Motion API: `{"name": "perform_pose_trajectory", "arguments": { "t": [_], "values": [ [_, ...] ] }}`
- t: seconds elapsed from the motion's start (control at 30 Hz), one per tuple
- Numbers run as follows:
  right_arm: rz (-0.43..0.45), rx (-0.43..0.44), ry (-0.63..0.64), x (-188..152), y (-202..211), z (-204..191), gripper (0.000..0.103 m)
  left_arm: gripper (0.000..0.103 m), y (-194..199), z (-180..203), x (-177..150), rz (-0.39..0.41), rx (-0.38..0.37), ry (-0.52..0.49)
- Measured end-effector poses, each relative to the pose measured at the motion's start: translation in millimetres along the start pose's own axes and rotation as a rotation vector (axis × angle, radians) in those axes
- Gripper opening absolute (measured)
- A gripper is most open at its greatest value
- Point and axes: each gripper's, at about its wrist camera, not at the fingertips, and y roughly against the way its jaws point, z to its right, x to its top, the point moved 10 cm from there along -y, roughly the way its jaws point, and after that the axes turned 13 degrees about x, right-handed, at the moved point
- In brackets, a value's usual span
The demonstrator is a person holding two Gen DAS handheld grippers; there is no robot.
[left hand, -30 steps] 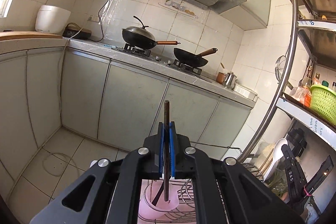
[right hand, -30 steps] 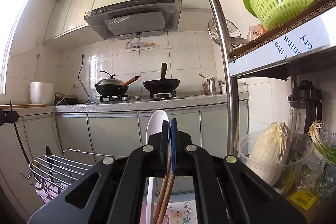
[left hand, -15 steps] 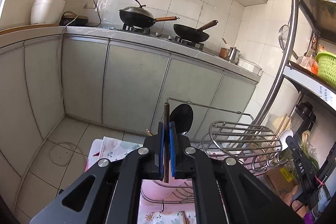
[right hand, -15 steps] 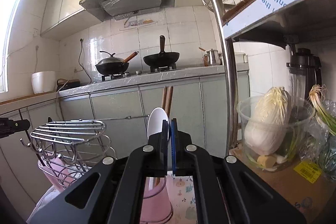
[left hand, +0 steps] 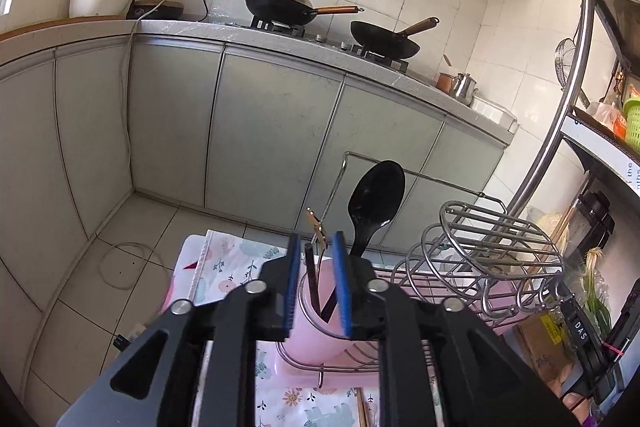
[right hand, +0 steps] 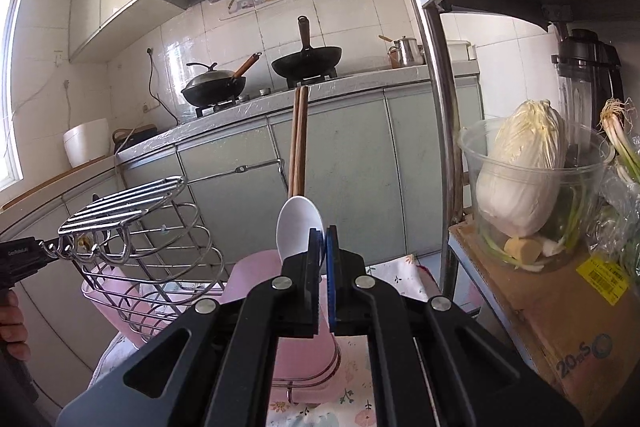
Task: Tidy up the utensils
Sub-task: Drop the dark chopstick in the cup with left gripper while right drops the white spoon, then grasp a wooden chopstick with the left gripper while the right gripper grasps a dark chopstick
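With the left gripper [left hand: 316,281] jaws just opened around the dark stick [left hand: 312,279] standing in the pink cup [left hand: 316,331], and the right gripper [right hand: 323,267] clenched on the white spoon [right hand: 298,227], either withdrawal risks tipping the cup.

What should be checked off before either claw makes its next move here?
1. Left claw has just been opening, pads off the dark stick between them: ok.
2. Dark stick stands in the pink cup beside the black spoon: ok.
3. Right claw shut on the white spoon: ok.
4. Spoon handle inside the pink holder with the wooden chopsticks: cannot tell, claw hides it.
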Motion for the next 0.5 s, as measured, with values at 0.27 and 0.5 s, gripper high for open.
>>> {"name": "perform_pose_trajectory", "arguments": {
  "t": [0.27,0.5],
  "values": [
    [-0.045,0.027,-0.048,-5.5,4.1,-0.6,0.036,0.035,14.0,-6.7,1.7,-0.004,-0.020,0.028],
    [-0.071,0.041,-0.065,-15.0,28.4,-1.8,0.038,0.035,40.3,-18.6,-3.0,0.003,-0.041,0.049]
  ]
}}
